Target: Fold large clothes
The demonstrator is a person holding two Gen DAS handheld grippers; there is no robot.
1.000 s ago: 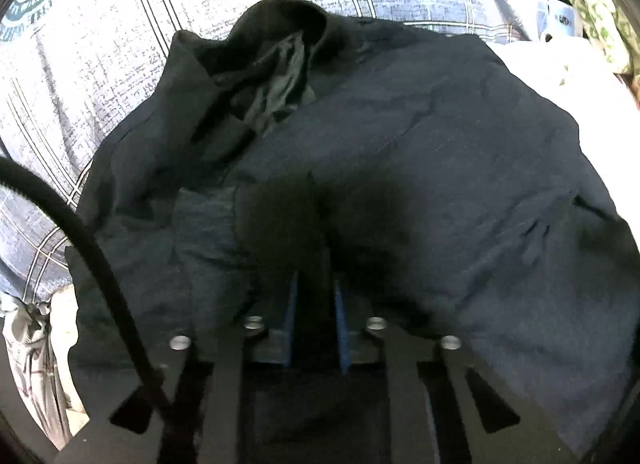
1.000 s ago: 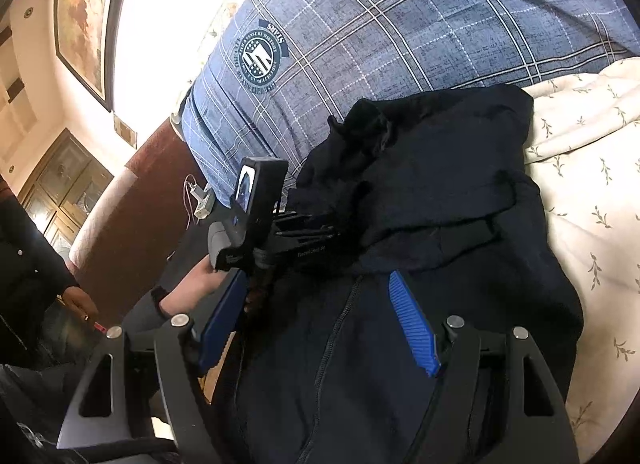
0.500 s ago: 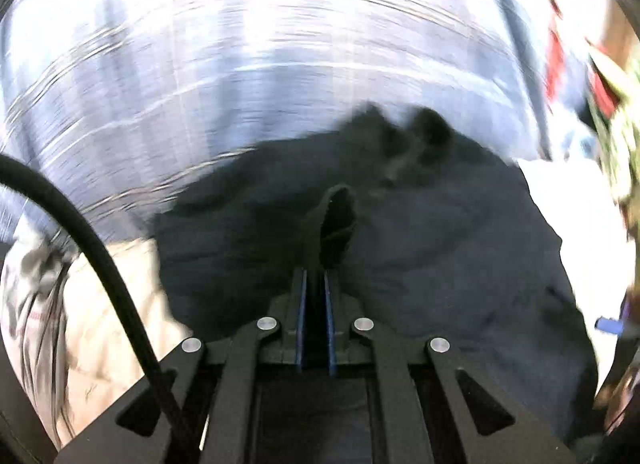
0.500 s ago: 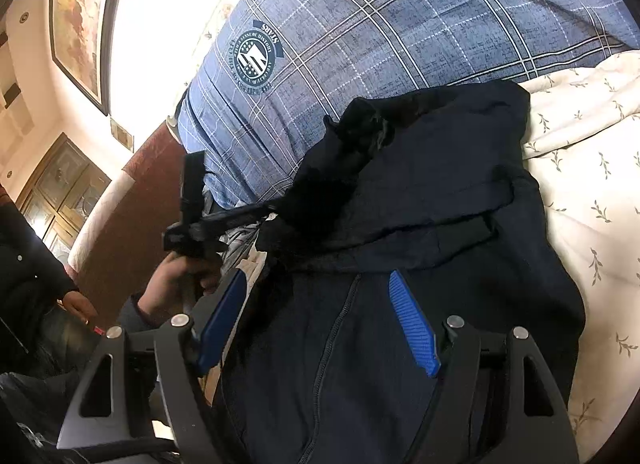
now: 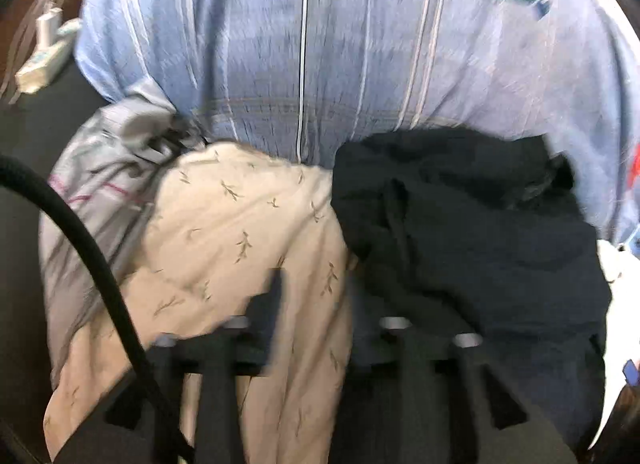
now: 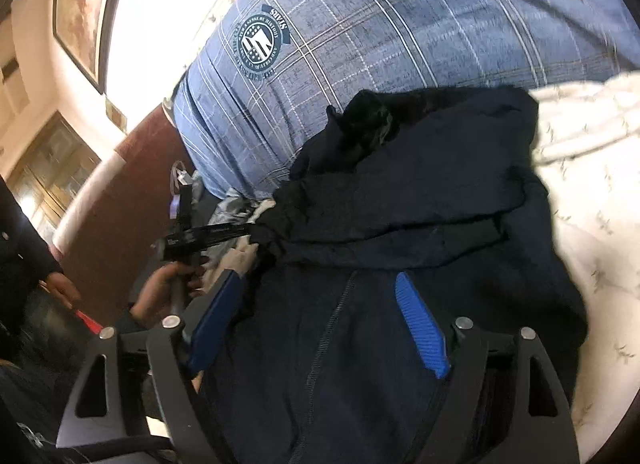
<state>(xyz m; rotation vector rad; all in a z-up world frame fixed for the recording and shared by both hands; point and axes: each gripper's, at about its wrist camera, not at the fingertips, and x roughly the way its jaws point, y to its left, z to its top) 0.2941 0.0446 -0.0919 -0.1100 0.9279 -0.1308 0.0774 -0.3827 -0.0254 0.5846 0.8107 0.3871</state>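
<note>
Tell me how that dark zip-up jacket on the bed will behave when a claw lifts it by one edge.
The dark jacket is probably floppy: it lies in soft folds and creases. Lifted by one edge it would likely drape and unfold, since its layers are only stacked loosely. The zipper may add slight stiffness along the front.

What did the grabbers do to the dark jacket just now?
The left gripper pulled off the dark jacket toward its edge, over the leaf-print sheet; its jaws are opening with nothing between them. The right gripper stayed open over the jacket.
</note>
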